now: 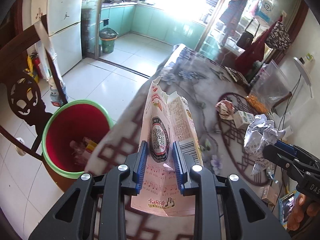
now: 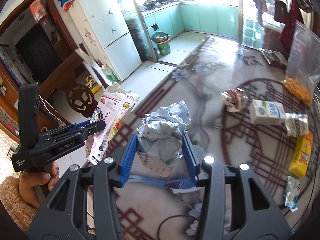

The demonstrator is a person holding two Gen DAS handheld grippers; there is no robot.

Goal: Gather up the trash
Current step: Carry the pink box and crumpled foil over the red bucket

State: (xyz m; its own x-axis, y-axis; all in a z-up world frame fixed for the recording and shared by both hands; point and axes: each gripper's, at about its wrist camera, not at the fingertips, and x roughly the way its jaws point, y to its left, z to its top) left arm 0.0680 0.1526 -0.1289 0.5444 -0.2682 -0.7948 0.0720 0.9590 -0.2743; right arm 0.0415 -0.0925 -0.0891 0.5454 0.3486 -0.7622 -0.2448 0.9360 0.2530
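Observation:
My left gripper (image 1: 160, 148) is shut on a torn pink snack box (image 1: 160, 120), held upright over the table's left edge. Down on the floor to the left stands a red bin with a green rim (image 1: 74, 132), some wrappers inside. My right gripper (image 2: 160, 142) is shut on a crumpled ball of pale blue printed paper (image 2: 164, 126) above the table. The right wrist view shows the left gripper (image 2: 94, 126) with the pink box (image 2: 108, 108) at the left. In the left wrist view the right gripper (image 1: 274, 150) carries the paper ball (image 1: 260, 138) at the right.
On the patterned table (image 2: 200, 84) lie a crumpled wrapper (image 2: 234, 100), a white milk carton (image 2: 268, 112), a yellow packet (image 2: 302, 154), a small blue-white sachet (image 2: 292, 194) and a clear bag of orange snacks (image 2: 298, 88). A dark wooden chair (image 1: 22, 100) stands beside the bin.

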